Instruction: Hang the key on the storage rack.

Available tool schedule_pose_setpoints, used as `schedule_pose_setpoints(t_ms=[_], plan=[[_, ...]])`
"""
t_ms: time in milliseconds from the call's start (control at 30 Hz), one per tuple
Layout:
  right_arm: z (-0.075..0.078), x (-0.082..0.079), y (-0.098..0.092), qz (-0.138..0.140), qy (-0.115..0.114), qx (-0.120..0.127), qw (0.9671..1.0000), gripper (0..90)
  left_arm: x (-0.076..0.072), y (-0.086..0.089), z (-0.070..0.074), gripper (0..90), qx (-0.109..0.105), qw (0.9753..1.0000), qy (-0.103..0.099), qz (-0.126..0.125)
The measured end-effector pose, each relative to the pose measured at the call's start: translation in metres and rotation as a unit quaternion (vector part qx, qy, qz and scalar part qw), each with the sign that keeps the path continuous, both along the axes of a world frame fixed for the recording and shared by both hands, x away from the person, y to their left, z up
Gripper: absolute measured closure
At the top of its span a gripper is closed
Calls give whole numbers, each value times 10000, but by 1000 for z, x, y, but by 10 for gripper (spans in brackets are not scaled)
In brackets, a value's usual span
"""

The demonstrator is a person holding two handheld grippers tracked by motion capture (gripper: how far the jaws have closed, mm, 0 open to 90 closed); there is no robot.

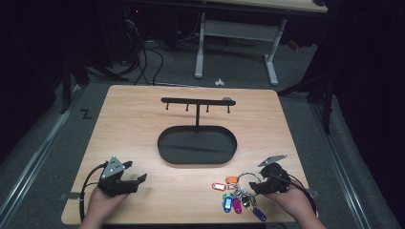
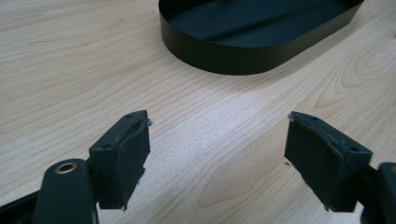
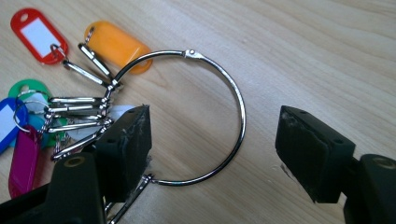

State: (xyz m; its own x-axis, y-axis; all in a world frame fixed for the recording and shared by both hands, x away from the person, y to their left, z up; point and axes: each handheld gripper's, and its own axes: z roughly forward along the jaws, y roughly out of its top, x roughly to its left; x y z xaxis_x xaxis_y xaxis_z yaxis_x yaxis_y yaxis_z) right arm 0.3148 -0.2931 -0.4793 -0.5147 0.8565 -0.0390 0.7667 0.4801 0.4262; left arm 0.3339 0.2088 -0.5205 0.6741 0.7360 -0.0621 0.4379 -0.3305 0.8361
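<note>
- While the black oval metal tray (image 1: pixel 165 143) with its upright hook rack (image 1: pixel 197 101) sits at the middle of the wooden table (image 1: pixel 138 114), the left gripper (image 1: pixel 135 172) rests well to the left of the tray and nearer the person, its jaws spread wide with nothing but bare wood between them, as the left gripper view (image 2: pixel 217 161) shows.
- To the right of the tray and nearer the person lies the thing in hand: a large thin silver wire ring (image 3: pixel 236 100) carrying a bunch of coloured plastic key tags (image 1: pixel 236 195), among them a red tag (image 3: pixel 37 35) and an orange tag (image 3: pixel 114 44).
- The ring looks light and stiff but thin and smooth, so it will likely slip or swivel in the pads unless pinched squarely; the tags hang on small clips and will dangle and swing once lifted.
- The best hold, I judge, is the bare arc of wire on the side away from the tags, which leaves the rest of the loop free to go over a hook on the rack.
- The right gripper (image 3: pixel 215 140), farthest right of the tray (image 1: pixel 258 183), stands wide open and grips nothing; its jaws straddle the ring's bare arc, one pad lying over the wire near the tags.
</note>
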Motion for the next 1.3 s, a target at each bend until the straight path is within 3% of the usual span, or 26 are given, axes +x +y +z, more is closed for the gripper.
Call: schedule_pose_setpoints(t_ms=[333, 367, 533, 733, 833, 1000, 1200, 1267, 1300], plan=[[6, 21, 13, 443, 530, -269, 9972, 261, 1, 0, 0, 228, -29, 10000, 21, -39], [7, 24, 17, 602, 631, -349, 9956, 259, 1, -1, 0, 228, -24, 10000, 23, -40], [5, 30, 25, 793, 805, -507, 9923, 268, 1, -1, 0, 229, -33, 10000, 36, -61], [5, 39, 31, 1142, 890, -671, 9872, 273, 1, -1, 0, 231, -35, 9999, 30, -114], [5, 44, 31, 1202, 927, -700, 9859, 314, 2, -3, 0, 231, -50, 9999, 37, -122], [-1, 57, 32, 1373, 1039, -914, 9808, 420, 1, -3, 0, 234, -19, 9999, 45, -154], [-5, 66, 32, 1396, 1184, -985, 9782, 505, 1, -3, 0, 237, -4, 9999, 55, -163], [-6, 68, 33, 1476, 1244, -1045, 9756, 543, 2, -3, 0, 238, -15, 9999, 71, -155], [-7, 69, 35, 1574, 1284, -1116, 9728, 553, 2, -3, -1, 241, -13, 9998, 76, -164]])
